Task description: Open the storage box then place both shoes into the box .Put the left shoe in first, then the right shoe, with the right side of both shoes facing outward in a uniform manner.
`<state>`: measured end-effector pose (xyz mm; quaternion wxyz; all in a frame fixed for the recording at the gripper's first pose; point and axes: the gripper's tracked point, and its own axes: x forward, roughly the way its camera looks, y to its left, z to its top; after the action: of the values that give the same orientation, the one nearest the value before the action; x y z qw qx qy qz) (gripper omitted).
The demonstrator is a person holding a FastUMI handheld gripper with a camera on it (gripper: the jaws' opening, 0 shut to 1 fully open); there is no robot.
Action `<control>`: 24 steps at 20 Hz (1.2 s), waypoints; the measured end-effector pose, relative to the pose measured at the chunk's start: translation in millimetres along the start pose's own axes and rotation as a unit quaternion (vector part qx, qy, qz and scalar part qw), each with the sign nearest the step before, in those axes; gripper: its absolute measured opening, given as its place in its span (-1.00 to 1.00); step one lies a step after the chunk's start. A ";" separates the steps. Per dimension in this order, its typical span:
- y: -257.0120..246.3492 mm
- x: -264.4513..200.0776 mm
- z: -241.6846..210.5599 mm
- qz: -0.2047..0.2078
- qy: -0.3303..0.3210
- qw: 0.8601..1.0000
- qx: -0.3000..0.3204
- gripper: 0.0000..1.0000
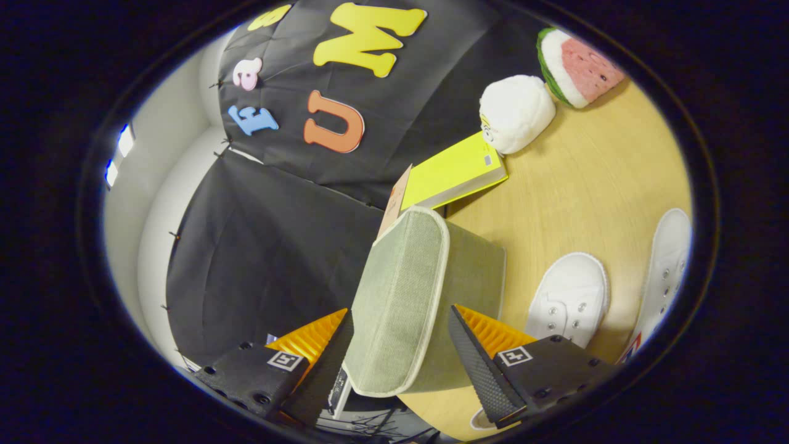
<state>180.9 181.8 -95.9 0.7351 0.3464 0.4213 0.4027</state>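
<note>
Wooden table (592, 185) holds the green fabric storage box (468, 271), its lid (400, 296) standing between the gripper's (400, 351) parted fingers, apparently pinched; opening is underway. Two white shoes (570, 299) wait beside; next, swing lid clear

2 shoes (570, 296), 1 box (419, 302), 2 plush toys (516, 112)

I note a yellow book (453, 172) flat on the wooden table (592, 185) — a white plush toy (516, 112) touches its far corner. A watermelon-slice plush (578, 66) sits just beside the white one, further back.
</note>
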 end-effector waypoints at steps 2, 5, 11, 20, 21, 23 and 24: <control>-7.3 16.0 1.0 0.022 0.032 0.999 0.016 0.96; -12.2 26.7 3.9 0.058 0.078 0.994 0.047 0.97; -11.9 42.9 6.1 0.104 0.115 0.984 0.083 0.51; 9.4 21.7 19.2 0.079 0.101 0.990 0.066 -0.90; 17.0 19.9 22.3 0.073 0.098 0.990 0.065 -0.90; 43.1 12.8 26.4 0.075 0.092 0.992 0.053 -0.90; 57.5 10.5 26.9 0.076 0.090 0.992 0.045 -0.90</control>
<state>191.1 211.5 -39.7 0.6454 0.3724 0.4758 0.4672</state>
